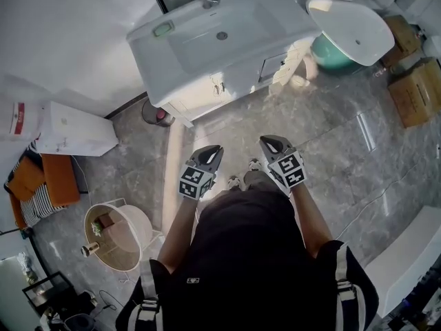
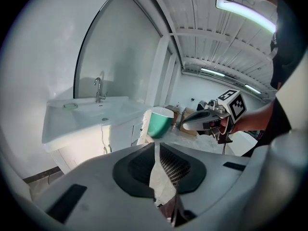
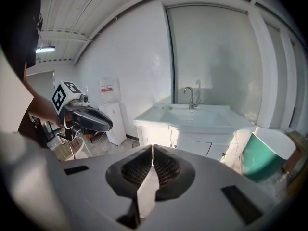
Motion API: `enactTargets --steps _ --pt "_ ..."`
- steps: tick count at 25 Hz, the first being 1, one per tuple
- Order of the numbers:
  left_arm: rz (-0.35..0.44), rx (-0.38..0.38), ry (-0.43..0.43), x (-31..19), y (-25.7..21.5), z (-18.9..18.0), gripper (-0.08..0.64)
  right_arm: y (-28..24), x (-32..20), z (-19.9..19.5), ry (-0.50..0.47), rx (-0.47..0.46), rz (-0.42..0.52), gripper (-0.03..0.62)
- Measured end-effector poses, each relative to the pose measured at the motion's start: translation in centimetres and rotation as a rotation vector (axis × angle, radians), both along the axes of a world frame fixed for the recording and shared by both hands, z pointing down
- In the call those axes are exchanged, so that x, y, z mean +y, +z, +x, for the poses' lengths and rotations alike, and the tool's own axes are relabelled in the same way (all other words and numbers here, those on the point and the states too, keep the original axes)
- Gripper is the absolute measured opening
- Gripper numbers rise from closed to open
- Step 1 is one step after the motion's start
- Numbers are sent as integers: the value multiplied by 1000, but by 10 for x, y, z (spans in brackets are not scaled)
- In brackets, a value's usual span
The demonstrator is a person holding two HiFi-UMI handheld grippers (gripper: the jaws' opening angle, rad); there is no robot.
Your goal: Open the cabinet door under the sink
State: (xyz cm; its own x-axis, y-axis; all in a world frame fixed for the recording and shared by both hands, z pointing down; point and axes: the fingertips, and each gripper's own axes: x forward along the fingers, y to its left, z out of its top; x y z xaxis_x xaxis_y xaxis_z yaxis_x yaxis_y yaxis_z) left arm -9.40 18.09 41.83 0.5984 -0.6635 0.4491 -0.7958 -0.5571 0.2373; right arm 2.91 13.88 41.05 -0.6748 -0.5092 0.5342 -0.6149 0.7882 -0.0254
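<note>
A white sink vanity (image 1: 220, 36) stands against the wall ahead, with a tap at its back. Its two cabinet doors (image 1: 219, 86) under the basin are closed, with small handles side by side; they also show in the left gripper view (image 2: 105, 149) and the right gripper view (image 3: 172, 146). My left gripper (image 1: 213, 148) and right gripper (image 1: 265, 141) hover over the marble floor about a metre short of the vanity, both pointing at it. The left gripper (image 2: 155, 144) is shut and holds nothing. The right gripper (image 3: 152, 147) is likewise shut and holds nothing.
A white and green tub (image 1: 348, 29) leans beside the vanity's right end, with cardboard boxes (image 1: 417, 92) further right. A small pot (image 1: 158, 114) sits by the vanity's left foot. A white box unit (image 1: 72, 129), a wicker basket (image 1: 117, 236) and a white bench (image 1: 413, 261) ring the floor.
</note>
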Motion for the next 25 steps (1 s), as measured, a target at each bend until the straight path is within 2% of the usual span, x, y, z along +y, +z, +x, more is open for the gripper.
enactTargets --steps 8,15,20,25 --pt "-36 -47 -64 -31 -7 8 39 17 -55 4 -44 -47 -44 61" --pt "-29 -48 -101 -54 -16 6 39 48 -83 7 -62 -27 -81 61" --pt "-67 -46 -48 -63 -6 -9 38 76 -93 -10 9 -18 -128 61" --pt "-102 -49 49 -77 21 -46 38 121 -116 -45 142 14 -139 60"
